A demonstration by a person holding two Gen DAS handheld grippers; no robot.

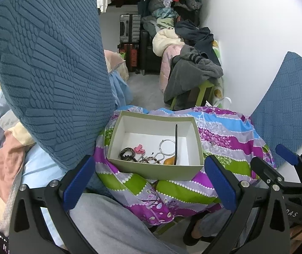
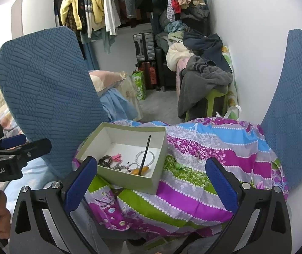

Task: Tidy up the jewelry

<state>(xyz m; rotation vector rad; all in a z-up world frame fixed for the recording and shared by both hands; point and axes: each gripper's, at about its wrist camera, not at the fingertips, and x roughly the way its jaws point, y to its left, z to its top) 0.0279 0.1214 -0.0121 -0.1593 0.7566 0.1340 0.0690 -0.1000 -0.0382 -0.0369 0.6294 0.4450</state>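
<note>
Left gripper: spread wide, holding nothing, low before the box.
Right gripper: spread likewise, empty.
Box: open cardboard, resting tilted on the patterned cloth; I judge it light and easily tipped.
Jewelry: a loose heap in the box's near corner, with silver bangle, bead strands, dark stick.
Handling: I expect the bangle rigid and slippery, so pinch across its rim; strands limp, snag-prone.
</note>
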